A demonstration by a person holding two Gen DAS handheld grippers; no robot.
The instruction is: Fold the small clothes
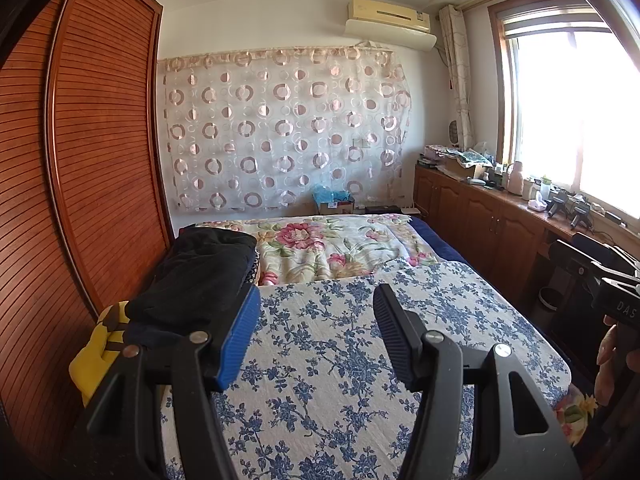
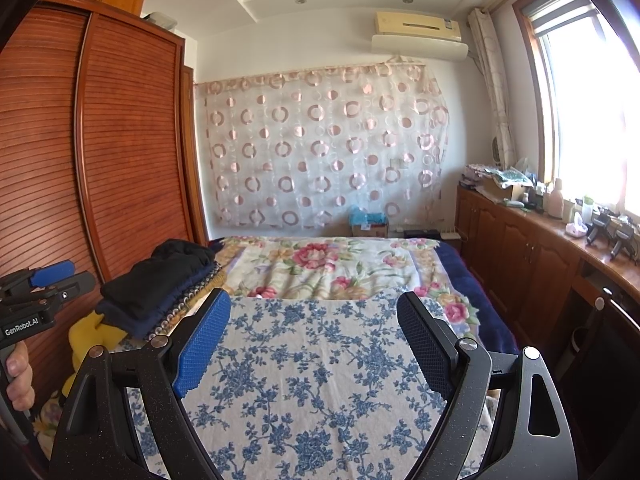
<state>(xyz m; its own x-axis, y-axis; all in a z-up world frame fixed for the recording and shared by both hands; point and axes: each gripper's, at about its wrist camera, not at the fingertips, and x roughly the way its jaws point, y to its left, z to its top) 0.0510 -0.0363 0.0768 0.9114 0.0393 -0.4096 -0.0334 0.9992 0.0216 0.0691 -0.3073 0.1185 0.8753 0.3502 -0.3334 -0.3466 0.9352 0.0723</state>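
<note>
The left wrist view looks down a bed spread with a blue-flowered white cloth in the near half and a pink-flowered quilt beyond it, with a slatted wooden wardrobe along the left and low cabinets under a bright window on the right. The flowered cloth lies flat and bare, with no garment spread on it, so as far as the pictures show no fold is in hand at this moment. A stack of folded clothes sits at the left edge of the bed, a black piece on top and a yellow garment under its near end; I judge that stack to be finished work, and whether any unfolded pieces are left I cannot tell, since none is in sight. The left gripper hangs above the cloth with its fingers apart and nothing between them; the right gripper does the same, its fingers spread wider. The right wrist view shows what the left does not: the layers of the stack from the side, dark blue and patterned pieces under the black, and the left gripper held by a hand at the far left. The left wrist view alone shows the right hand at its right edge.
</note>
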